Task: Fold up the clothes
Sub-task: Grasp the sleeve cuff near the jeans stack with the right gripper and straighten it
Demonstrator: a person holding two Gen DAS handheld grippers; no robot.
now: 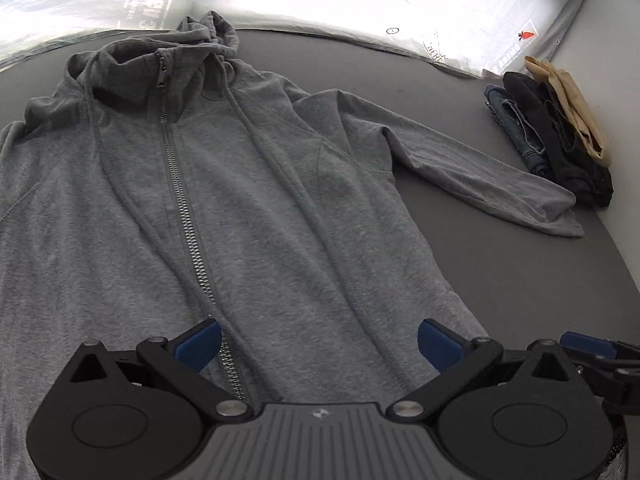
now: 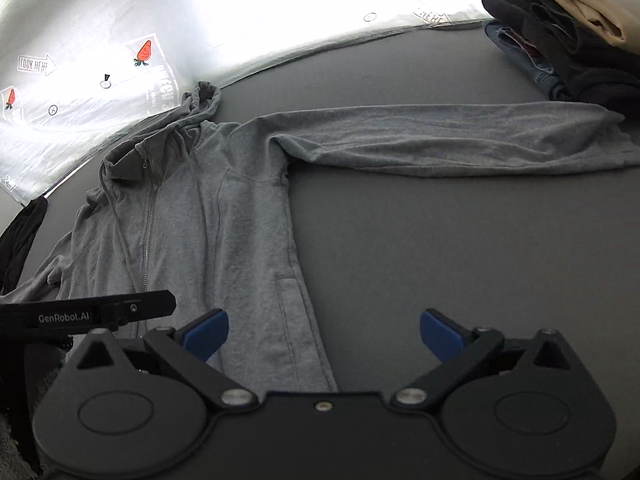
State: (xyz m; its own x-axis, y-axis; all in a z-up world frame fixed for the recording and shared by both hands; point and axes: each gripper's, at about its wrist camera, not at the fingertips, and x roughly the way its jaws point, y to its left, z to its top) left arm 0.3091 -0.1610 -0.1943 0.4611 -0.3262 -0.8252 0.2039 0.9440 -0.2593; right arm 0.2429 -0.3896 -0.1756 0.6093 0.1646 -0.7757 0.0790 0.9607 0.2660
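Note:
A grey zip-up hoodie (image 1: 248,208) lies flat and face up on the dark table, zipper closed, hood toward the far edge. Its right sleeve (image 1: 480,172) stretches out to the right. My left gripper (image 1: 320,344) is open and empty, hovering over the hoodie's bottom hem near the zipper. My right gripper (image 2: 324,334) is open and empty, above the hoodie's (image 2: 224,216) lower right hem corner and the bare table. The sleeve (image 2: 460,144) runs across the right wrist view. The left gripper's body (image 2: 92,312) shows at that view's left edge.
A stack of folded clothes (image 1: 560,132), in denim, black and tan, sits at the far right by the sleeve cuff; it also shows in the right wrist view (image 2: 568,36). A bright printed sheet (image 2: 160,40) borders the grey table (image 2: 440,260). A dark garment (image 2: 20,232) lies at the left.

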